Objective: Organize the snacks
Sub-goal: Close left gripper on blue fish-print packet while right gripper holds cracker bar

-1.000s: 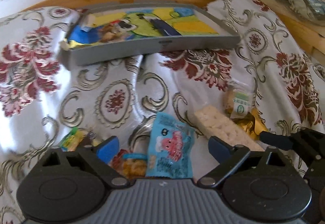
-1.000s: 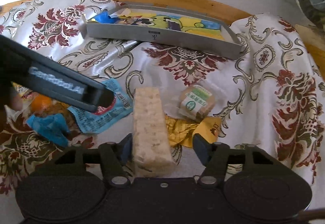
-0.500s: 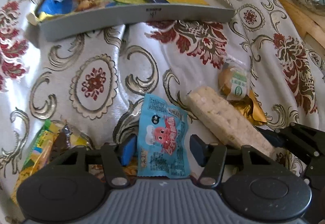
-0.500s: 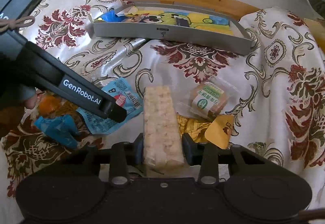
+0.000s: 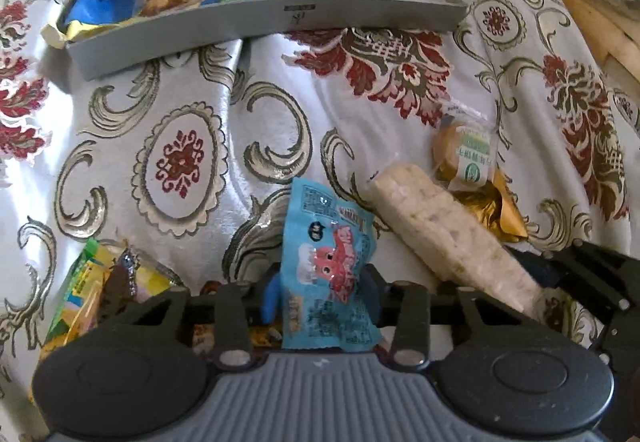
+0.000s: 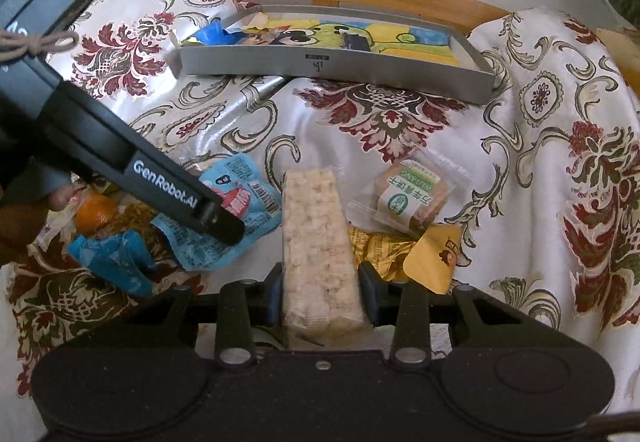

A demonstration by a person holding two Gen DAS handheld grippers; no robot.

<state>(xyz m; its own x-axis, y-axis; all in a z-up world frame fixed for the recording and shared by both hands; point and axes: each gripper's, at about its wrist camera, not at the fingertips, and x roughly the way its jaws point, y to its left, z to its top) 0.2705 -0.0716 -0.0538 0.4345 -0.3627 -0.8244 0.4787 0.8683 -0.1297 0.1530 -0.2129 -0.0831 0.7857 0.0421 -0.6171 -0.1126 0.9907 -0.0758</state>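
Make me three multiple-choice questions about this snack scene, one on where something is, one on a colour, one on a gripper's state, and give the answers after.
1. Where is the grey tray? A beyond the loose snacks, toward the wooden edge; B under the right gripper; C on the floor.
2. What colour is the packet in the left gripper? A gold; B light blue; C green.
3. What is the right gripper doing? A open over nothing; B shut on an orange; C shut on the rice cracker bar.

Answers: 1 A, the tray lies past the snack pile. 2 B, blue wrapper with a red cartoon. 3 C, both fingers press the bar's sides.
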